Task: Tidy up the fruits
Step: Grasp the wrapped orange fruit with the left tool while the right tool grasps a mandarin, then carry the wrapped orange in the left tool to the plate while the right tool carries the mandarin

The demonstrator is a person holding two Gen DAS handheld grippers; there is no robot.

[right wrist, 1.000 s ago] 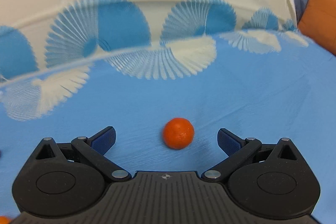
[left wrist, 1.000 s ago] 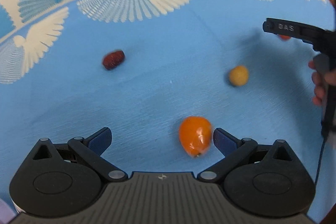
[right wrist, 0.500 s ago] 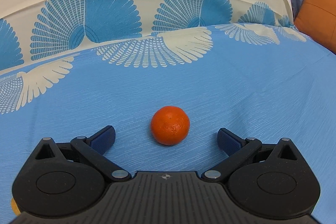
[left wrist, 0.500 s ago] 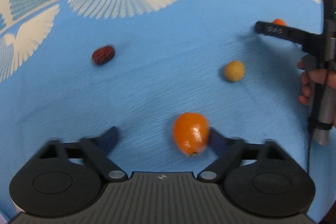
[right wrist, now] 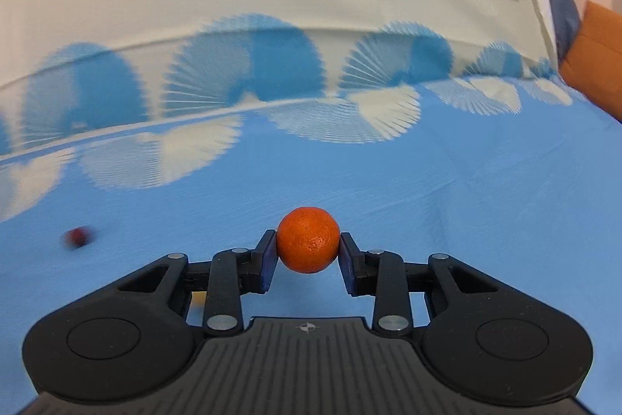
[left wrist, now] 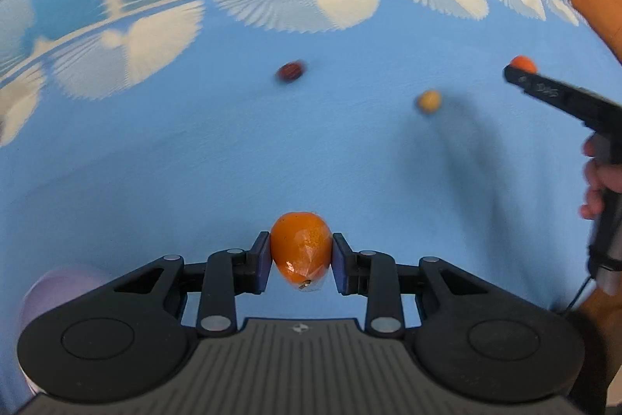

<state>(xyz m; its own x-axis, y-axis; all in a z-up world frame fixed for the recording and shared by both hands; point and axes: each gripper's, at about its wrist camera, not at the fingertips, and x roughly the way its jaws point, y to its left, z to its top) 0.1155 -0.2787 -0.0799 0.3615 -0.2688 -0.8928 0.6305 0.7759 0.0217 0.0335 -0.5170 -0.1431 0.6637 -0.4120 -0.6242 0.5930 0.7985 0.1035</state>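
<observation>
Oval orange fruit (left wrist: 301,247) clamped between just-closed left gripper (left wrist: 301,259) fingers, round orange fruit (right wrist: 308,240) likewise in right gripper (right wrist: 308,257)

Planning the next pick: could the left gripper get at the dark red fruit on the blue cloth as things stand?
Probably not yet. The left gripper has just closed its jaws on an orange fruit, so they are full. The dark red fruit lies alone on open cloth; nothing blocks the way once the jaws are emptied.

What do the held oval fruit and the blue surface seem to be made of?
Oval fruit: looks wrapped in clear plastic film, since it is glossy with a crinkled glint near the stem. Blue surface: woven cloth, matte, with fine thread lines and a printed fan pattern.
</observation>
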